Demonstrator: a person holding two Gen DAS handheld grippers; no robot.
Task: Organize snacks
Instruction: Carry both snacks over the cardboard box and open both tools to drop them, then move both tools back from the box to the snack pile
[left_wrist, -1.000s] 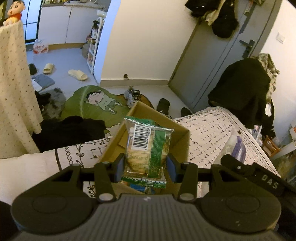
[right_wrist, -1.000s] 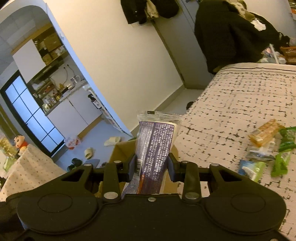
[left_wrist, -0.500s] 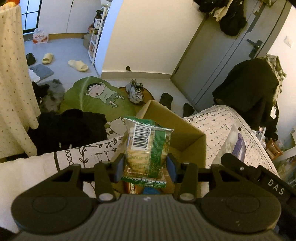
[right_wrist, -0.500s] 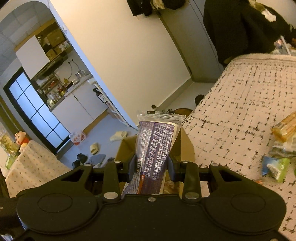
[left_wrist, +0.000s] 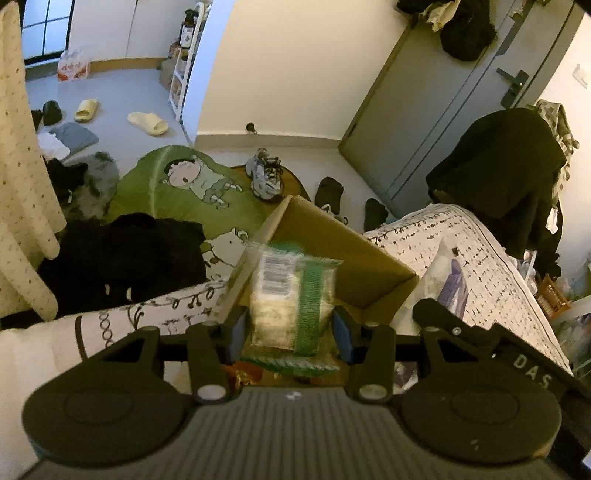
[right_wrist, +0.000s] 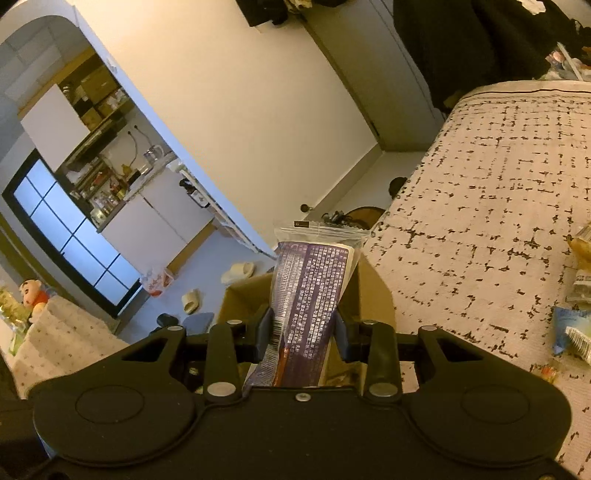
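Snacks are heading for the cardboard box (left_wrist: 332, 240) at the corner of the bed (left_wrist: 480, 266), one packet in each gripper. On the left, the left gripper (left_wrist: 290, 328) is grasping a green-and-clear cracker packet (left_wrist: 291, 306) upright between its pads, and compared with a second ago the box's open mouth is sitting closer and lower beneath it, with wrappers already showing inside. To the right, the right gripper (right_wrist: 303, 328) is clamping a purple-labelled packet (right_wrist: 314, 295), and the box (right_wrist: 369, 295) is likewise looming larger behind it, while loose snacks (right_wrist: 576, 295) are waiting on the bedspread. Both hands are probably nearing the drop; the packets are not yet released.
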